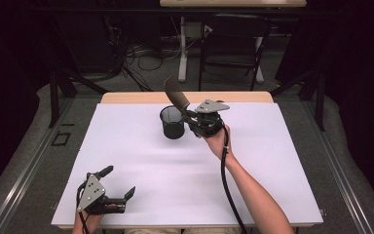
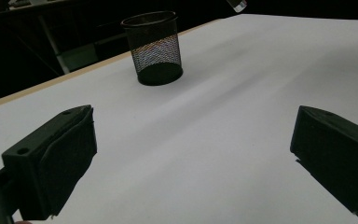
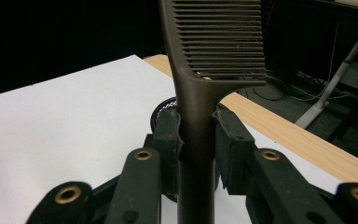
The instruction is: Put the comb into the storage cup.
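A dark brown comb [image 3: 200, 70] stands between my right gripper's [image 3: 195, 135] pads, which are shut on its handle; its teeth end points up and away. In the high view the comb [image 1: 177, 96] slants over the rim of a black mesh cup [image 1: 172, 122], with the right gripper [image 1: 195, 119] just right of the cup. Part of the cup's rim [image 3: 164, 105] peeks out behind the jaws. My left gripper [image 1: 118, 182] rests near the table's front left corner, open with nothing between its jaws. From the left gripper [image 2: 191, 158] the mesh cup [image 2: 154, 49] stands far off.
A white sheet [image 1: 185, 170] covers the wooden table [image 1: 126, 97]. Beyond the far edge are a folding chair [image 1: 233, 44], a white desk leg [image 1: 182, 48] and cables on the floor. Dark curtains hang at both sides.
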A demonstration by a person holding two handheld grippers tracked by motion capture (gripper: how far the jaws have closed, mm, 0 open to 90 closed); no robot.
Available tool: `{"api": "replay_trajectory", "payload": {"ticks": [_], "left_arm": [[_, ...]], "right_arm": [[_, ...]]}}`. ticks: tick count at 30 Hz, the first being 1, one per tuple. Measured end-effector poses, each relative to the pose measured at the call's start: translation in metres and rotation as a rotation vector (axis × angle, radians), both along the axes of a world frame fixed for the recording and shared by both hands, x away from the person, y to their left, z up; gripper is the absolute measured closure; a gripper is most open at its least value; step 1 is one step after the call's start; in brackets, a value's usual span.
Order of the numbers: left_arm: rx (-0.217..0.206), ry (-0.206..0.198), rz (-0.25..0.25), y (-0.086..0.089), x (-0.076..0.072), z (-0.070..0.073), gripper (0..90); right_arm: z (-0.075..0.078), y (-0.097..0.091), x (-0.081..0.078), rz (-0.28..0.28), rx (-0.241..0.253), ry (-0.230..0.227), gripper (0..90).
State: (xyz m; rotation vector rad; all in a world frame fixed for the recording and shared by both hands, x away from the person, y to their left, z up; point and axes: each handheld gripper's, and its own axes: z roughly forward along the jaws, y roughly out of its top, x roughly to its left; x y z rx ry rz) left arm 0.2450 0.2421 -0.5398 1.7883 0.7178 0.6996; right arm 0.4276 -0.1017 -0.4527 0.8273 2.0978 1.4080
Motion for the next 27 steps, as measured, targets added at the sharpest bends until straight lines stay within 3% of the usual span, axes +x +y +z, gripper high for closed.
{"api": "replay_trajectory", "payload": {"ticks": [27], "left_arm": [[-0.005,0.001,0.001,0.0,0.0,0.0,0.4]], "right_arm": [[-0.004,0.009,0.012,-0.006,0.074,-0.034,72.6]]}}
